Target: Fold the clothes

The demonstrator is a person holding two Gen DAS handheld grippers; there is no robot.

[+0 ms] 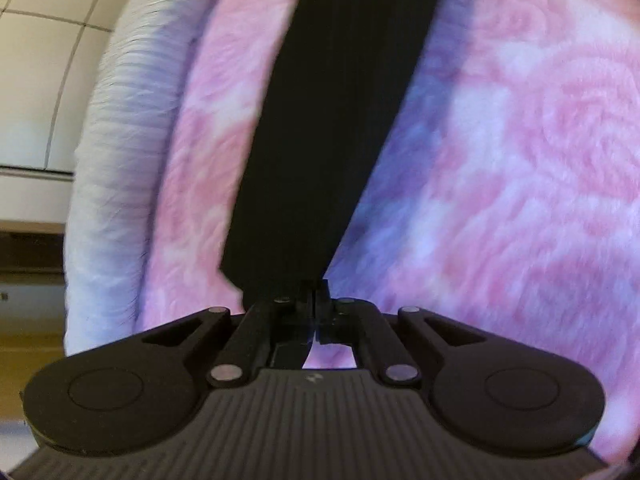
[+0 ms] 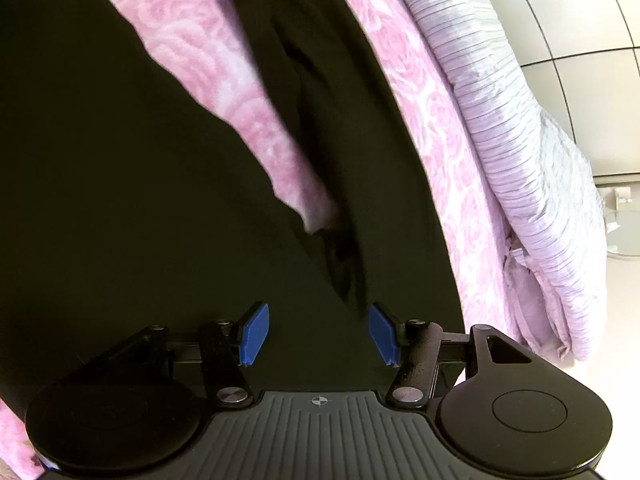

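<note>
A black garment (image 2: 120,200) lies spread on a pink rose-patterned blanket (image 2: 200,60), with a fold running down its middle. My right gripper (image 2: 318,334) hovers just over it, open, its blue pads (image 2: 256,332) apart with only flat cloth beneath them. In the left wrist view a narrow strip of the black garment (image 1: 332,120) runs from the top of the picture straight into my left gripper (image 1: 316,296). The left jaws are closed together on the strip's end. The pink blanket (image 1: 520,160) fills the background.
A pale ribbed quilt (image 2: 520,160) is bunched along the bed's edge, also seen as the ribbed quilt (image 1: 120,160) at the left. Beyond it are cream tiles (image 2: 580,20) and, in the left wrist view, tiles (image 1: 40,80) and a dark ledge.
</note>
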